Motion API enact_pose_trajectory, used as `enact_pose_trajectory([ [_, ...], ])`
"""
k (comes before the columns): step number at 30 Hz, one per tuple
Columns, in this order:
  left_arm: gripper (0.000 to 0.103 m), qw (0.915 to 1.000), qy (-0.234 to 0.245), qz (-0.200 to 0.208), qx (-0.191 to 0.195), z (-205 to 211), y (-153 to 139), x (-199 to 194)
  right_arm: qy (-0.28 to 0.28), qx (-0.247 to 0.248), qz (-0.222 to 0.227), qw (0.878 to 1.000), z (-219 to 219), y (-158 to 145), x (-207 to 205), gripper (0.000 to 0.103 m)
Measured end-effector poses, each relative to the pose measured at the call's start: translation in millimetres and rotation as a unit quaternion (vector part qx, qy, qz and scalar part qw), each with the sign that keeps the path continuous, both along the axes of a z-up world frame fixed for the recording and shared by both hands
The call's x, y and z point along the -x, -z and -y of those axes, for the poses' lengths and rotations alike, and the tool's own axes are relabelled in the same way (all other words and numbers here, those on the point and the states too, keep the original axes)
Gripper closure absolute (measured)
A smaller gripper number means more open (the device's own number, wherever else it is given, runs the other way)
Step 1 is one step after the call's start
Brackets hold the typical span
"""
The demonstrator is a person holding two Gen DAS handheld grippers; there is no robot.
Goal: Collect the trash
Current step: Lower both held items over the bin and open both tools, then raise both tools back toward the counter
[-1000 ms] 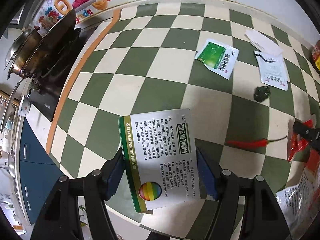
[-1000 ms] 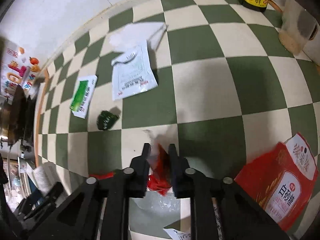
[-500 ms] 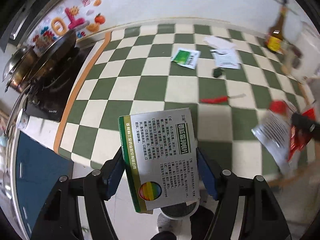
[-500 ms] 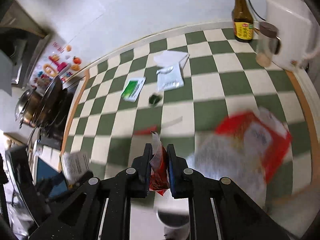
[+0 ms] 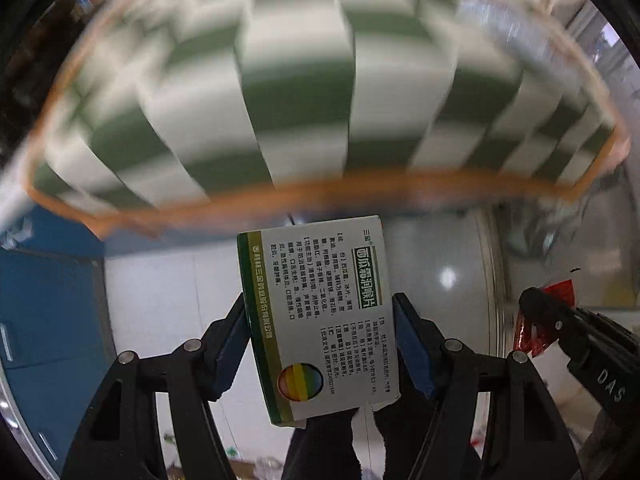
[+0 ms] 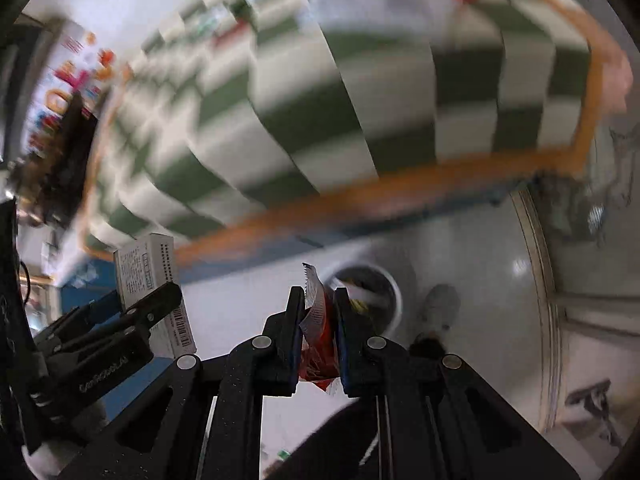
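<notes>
You've swung both loads off the checkered counter (image 5: 296,80): left gripper (image 5: 320,344) clamps the medicine box (image 5: 320,316), right gripper (image 6: 316,320) pinches the red wrapper (image 6: 316,344), white bin (image 6: 384,292) now below.

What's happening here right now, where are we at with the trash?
A person is carrying trash off the checkered counter with both grippers. The left gripper is clamped on a green and white medicine box, and the right gripper is shut on a red snack wrapper. Both hang past the counter's orange edge, above the floor. A round white bin sits on the floor just beyond the right gripper. Nothing has been dropped yet.
</notes>
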State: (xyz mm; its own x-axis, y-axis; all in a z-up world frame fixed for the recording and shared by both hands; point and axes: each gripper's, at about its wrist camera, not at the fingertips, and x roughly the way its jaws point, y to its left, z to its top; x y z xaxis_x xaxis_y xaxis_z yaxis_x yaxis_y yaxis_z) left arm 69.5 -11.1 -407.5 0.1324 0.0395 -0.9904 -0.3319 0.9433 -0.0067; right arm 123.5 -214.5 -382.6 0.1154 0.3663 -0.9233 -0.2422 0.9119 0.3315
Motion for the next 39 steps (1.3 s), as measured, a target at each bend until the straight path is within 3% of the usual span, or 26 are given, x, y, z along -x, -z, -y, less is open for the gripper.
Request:
enact_pose_trajectory([
  [7, 0.037, 0.9948, -0.016, -0.088, 0.047, 6, 169, 3, 0.025, 0.036, -0.073, 0.996, 21, 160, 26, 0.088],
  [10, 0.037, 0.9924, -0.028, -0.102, 0.062, 4, 226, -1, 0.03, 0.034, -0.102, 0.994, 25, 230, 29, 0.088],
  [15, 0.034, 0.9879, -0.047, -0.12, 0.086, -2, 290, -2, 0.032, 0.012, -0.133, 0.99, 22, 316, 27, 0.088],
  [16, 0.03, 0.9874, -0.051, -0.122, 0.087, -3, 297, -1, 0.032, 0.008, -0.139, 0.99, 19, 328, 24, 0.086],
  [17, 0.017, 0.9866, -0.057, -0.124, 0.089, -5, 304, 0, 0.033, 0.004, -0.147, 0.989, 16, 340, 21, 0.085],
  [19, 0.002, 0.9863, -0.063, -0.125, 0.087, -11, 307, 5, 0.033, 0.002, -0.161, 0.986, 12, 361, 17, 0.083],
  [20, 0.002, 0.9868, -0.064, -0.124, 0.082, -12, 307, 6, 0.031, 0.007, -0.163, 0.986, 8, 366, 15, 0.077],
  [22, 0.002, 0.9885, -0.062, -0.122, 0.064, -15, 306, 8, 0.026, 0.027, -0.166, 0.985, 4, 378, 15, 0.047],
  [26, 0.002, 0.99, -0.069, -0.119, 0.031, -18, 295, 15, 0.013, 0.077, -0.153, 0.985, -8, 379, 17, 0.026],
  [28, 0.002, 0.9903, -0.067, -0.122, -0.006, -18, 288, 20, 0.0, 0.117, -0.136, 0.984, -12, 376, 21, 0.0],
  [32, 0.002, 0.9894, -0.06, -0.128, -0.031, -15, 273, 32, -0.02, 0.171, -0.108, 0.979, -16, 365, 26, 0.0],
  [35, 0.002, 0.9887, -0.06, -0.134, -0.031, -15, 259, 41, -0.031, 0.181, -0.102, 0.978, -19, 356, 32, 0.0],
  [39, 0.002, 0.9896, -0.059, -0.128, -0.028, -15, 220, 47, -0.047, 0.182, -0.091, 0.978, -22, 317, 36, 0.0],
])
